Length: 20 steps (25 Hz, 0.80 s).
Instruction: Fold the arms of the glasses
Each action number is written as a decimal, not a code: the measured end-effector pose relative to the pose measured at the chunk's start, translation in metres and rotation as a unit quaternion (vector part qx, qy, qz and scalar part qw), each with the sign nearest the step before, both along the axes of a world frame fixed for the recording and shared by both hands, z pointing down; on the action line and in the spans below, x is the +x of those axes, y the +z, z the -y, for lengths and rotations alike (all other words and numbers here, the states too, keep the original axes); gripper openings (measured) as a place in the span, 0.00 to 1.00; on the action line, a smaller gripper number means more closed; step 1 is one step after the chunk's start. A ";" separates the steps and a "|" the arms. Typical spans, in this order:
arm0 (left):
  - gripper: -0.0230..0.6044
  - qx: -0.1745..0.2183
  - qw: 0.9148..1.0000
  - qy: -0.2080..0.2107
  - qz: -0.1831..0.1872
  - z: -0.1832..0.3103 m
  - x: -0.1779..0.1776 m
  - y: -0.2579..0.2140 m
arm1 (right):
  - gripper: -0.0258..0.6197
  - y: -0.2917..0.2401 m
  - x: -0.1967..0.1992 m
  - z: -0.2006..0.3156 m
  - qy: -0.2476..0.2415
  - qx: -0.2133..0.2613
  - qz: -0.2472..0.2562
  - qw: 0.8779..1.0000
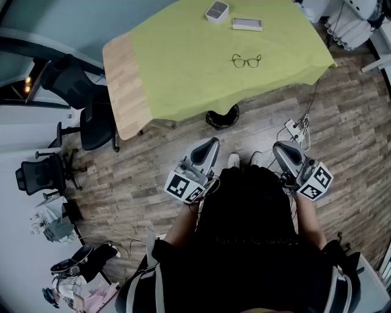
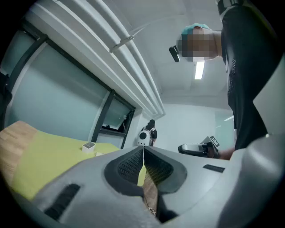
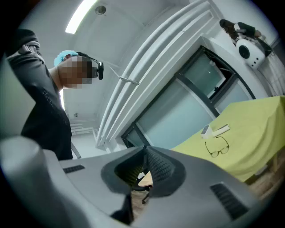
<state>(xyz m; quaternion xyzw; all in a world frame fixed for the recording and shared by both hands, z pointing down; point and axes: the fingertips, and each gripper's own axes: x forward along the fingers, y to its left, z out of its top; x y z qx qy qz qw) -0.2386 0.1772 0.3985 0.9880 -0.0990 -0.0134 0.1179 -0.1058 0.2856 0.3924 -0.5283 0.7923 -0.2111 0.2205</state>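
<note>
The black thin-rimmed glasses (image 1: 247,60) lie on the yellow-green cloth (image 1: 183,61) that covers most of the wooden desk (image 1: 122,79), well ahead of both grippers and roughly between their lines of aim. The frame front runs crosswise to the grippers, so its long axis is side to side. The two lenses face back toward the grippers. In the right gripper view the glasses (image 3: 217,148) show both arms unfolded, extending away from the grippers toward the far side of the desk. Rims and arms are thin and dark, and the lenses look clear. The left hand-held gripper (image 1: 211,143) is clenched, its jaws meeting at the tips with nothing between them (image 2: 143,151). The right hand-held gripper (image 1: 282,148) is likewise clenched and empty (image 3: 144,153). Both are held over the wood-plank floor (image 1: 342,122), short of the desk's near edge. Beyond the glasses lie a small white box (image 1: 217,10) and a flat pale rectangular object (image 1: 247,24).
</note>
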 end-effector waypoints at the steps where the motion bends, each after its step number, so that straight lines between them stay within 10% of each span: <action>1: 0.07 0.003 1.000 0.004 0.001 -0.002 0.005 0.000 | 0.10 -0.001 0.002 -0.001 -0.002 0.001 -0.014 1.000; 11: 0.07 0.037 0.999 0.017 0.011 -0.042 0.053 -0.014 | 0.10 -0.002 0.023 -0.021 -0.040 0.031 -0.129 0.990; 20: 0.07 0.055 0.998 -0.009 0.028 -0.059 0.070 -0.014 | 0.10 0.024 0.057 -0.037 -0.051 0.028 -0.120 0.991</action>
